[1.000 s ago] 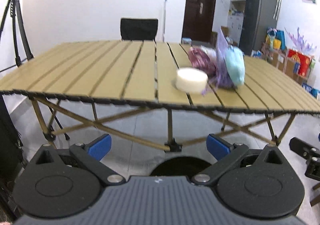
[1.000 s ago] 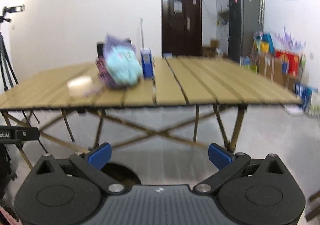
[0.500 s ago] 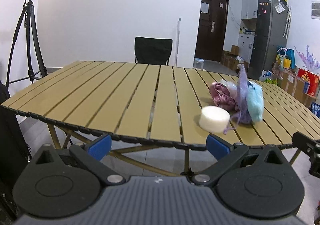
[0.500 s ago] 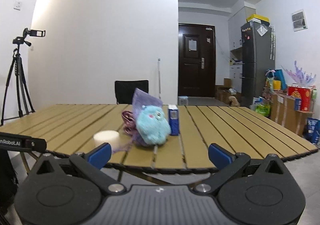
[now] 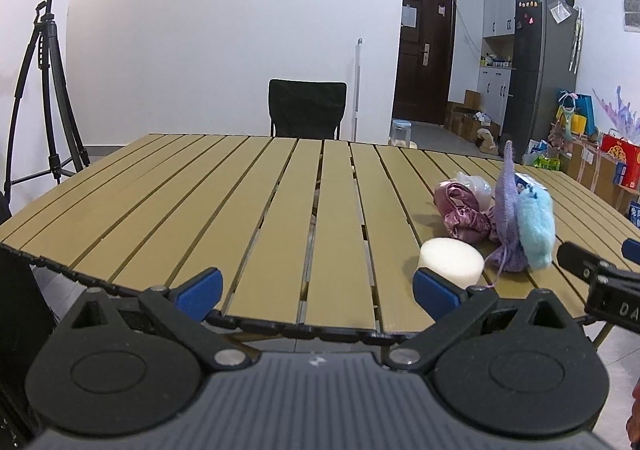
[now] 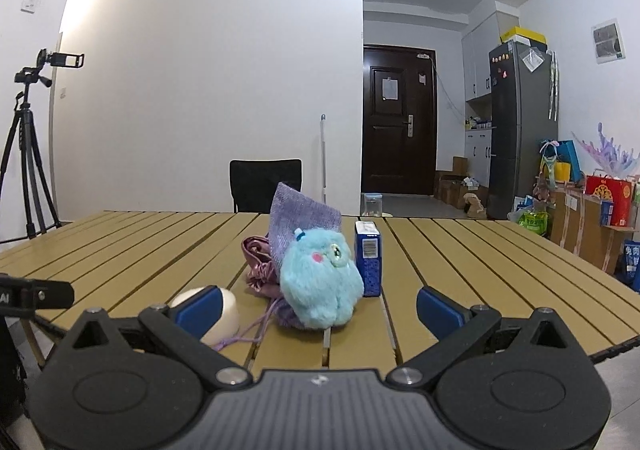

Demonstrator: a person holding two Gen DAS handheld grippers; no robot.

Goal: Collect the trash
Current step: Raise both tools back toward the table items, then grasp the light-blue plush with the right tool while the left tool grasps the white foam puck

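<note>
Carton point(image 6: 368, 258) (blue) stands beyond the right claw point(image 6: 318, 310), apparently untouched.

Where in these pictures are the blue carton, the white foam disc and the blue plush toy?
blue carton point(image 6: 369, 264): right wrist view, its front face.
white foam disc point(image 5: 451, 261): left wrist view, its top face.
blue plush toy point(image 6: 320, 282): right wrist view, its furry belly.
</note>
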